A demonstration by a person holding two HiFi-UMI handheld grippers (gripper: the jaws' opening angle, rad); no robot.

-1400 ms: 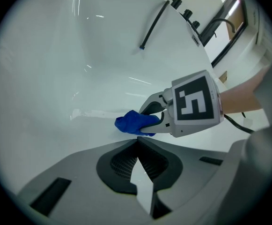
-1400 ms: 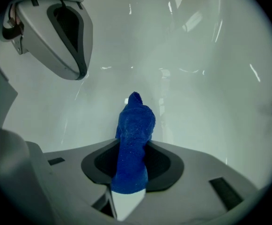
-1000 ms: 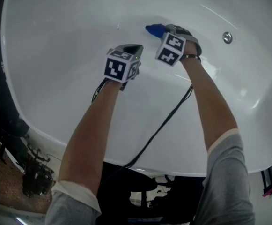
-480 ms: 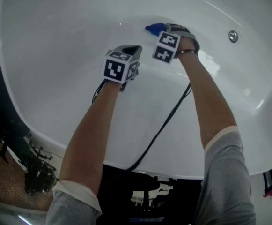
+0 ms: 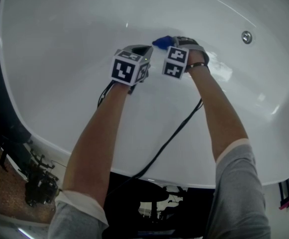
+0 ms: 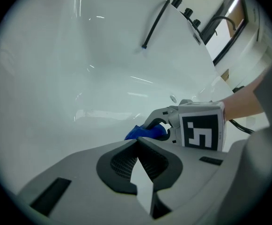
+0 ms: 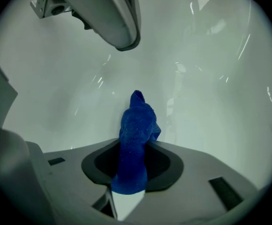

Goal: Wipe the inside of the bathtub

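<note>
Right gripper point(image 7: 132, 172) pinches the one blue cloth point(image 7: 135, 135) inside the single white bathtub point(image 5: 59, 44). Left gripper point(image 6: 136, 142), pressed together and empty, sits just beside it, both forearms outstretched.

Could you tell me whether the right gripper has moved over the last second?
Yes. The right gripper, shut on the blue cloth, has slid left in the head view, away from the round metal fitting.

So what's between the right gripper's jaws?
A blue cloth, pinched by the right gripper, its free end poking toward the white bathtub. The bathtub surface right behind the cloth is covered.
</note>
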